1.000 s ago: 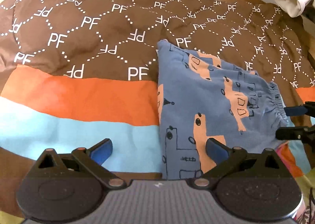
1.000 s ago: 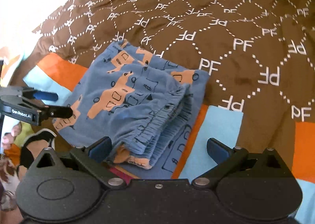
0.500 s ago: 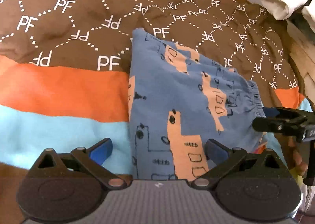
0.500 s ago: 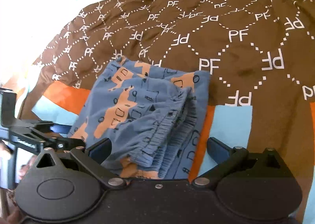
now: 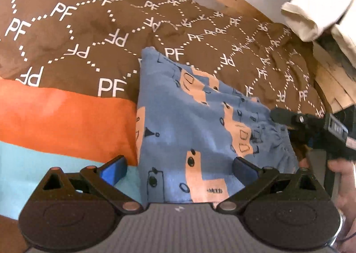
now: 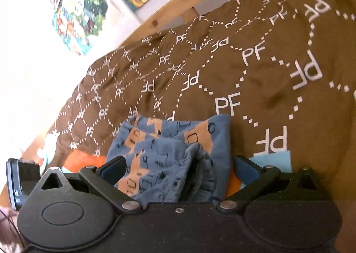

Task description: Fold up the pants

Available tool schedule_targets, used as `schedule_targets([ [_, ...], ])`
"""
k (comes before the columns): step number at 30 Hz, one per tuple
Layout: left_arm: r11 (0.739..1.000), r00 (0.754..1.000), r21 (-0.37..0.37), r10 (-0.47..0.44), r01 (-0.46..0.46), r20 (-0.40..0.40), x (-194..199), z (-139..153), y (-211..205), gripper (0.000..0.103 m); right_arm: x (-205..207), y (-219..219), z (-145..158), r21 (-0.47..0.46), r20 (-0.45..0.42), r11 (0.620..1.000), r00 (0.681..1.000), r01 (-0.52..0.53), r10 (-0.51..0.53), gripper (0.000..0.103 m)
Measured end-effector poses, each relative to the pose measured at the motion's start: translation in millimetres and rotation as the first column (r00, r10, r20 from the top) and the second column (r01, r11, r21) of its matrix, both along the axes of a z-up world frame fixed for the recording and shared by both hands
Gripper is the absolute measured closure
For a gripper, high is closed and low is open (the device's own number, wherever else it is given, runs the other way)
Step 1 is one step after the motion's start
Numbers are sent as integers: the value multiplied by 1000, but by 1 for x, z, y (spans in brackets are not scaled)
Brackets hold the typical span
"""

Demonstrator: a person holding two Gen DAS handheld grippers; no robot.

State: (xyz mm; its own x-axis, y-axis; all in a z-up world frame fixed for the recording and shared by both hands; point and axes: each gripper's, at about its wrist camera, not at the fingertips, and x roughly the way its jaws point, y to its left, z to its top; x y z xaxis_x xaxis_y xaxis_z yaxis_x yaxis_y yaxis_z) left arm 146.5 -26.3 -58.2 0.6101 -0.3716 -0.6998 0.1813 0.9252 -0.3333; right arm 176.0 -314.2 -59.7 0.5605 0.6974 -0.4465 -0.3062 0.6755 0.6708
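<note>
A soft brown bedspread (image 5: 73, 37) with white dotted diamonds and "PF" letters, banded orange and pale blue at its near edge, covers a bed with a pale wooden frame (image 6: 169, 15); colourful pictures (image 6: 77, 12) hang on the white wall. Folded blue cotton pants (image 5: 191, 124) with orange block prints lie on it, gathered waistband to the right. The left tongs (image 5: 178, 169) and right tongs (image 6: 178, 169) are both spread wide above them, empty.

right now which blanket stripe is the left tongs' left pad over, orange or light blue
The light blue stripe: the left tongs hang open with the left pad above it. The orange stripe lies farther out, next to the brown.
</note>
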Motion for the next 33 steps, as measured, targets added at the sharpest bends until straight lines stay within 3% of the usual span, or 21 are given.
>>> schedule_targets([
  [4, 999, 999, 12, -40, 40, 5, -4, 1, -1, 0, -1, 3, 0, 31, -13, 999, 999, -36, 36, 1],
  [10, 990, 999, -141, -30, 26, -24, -5, 4, 8, 0, -5, -5, -4, 127, -26, 992, 1000, -8, 12, 1],
  [14, 984, 998, -176, -48, 39, -46, 1, -1, 15, 0, -3, -13, -7, 178, -42, 984, 999, -4, 11, 1],
  [22, 977, 996, -210, -60, 46, -61, 5, -3, 20, 0, -3, 0, -5, 85, -28, 996, 999, -27, 30, 1],
  [29, 975, 995, -221, -33, 13, -90, 8, -2, 20, 0, -4, -3, -8, 81, -36, 997, 999, 16, -13, 11],
  [33, 974, 995, -227, -17, -6, -99, 9, -2, 23, 6, -5, -6, -9, 82, -41, 996, 999, 33, -29, 16],
])
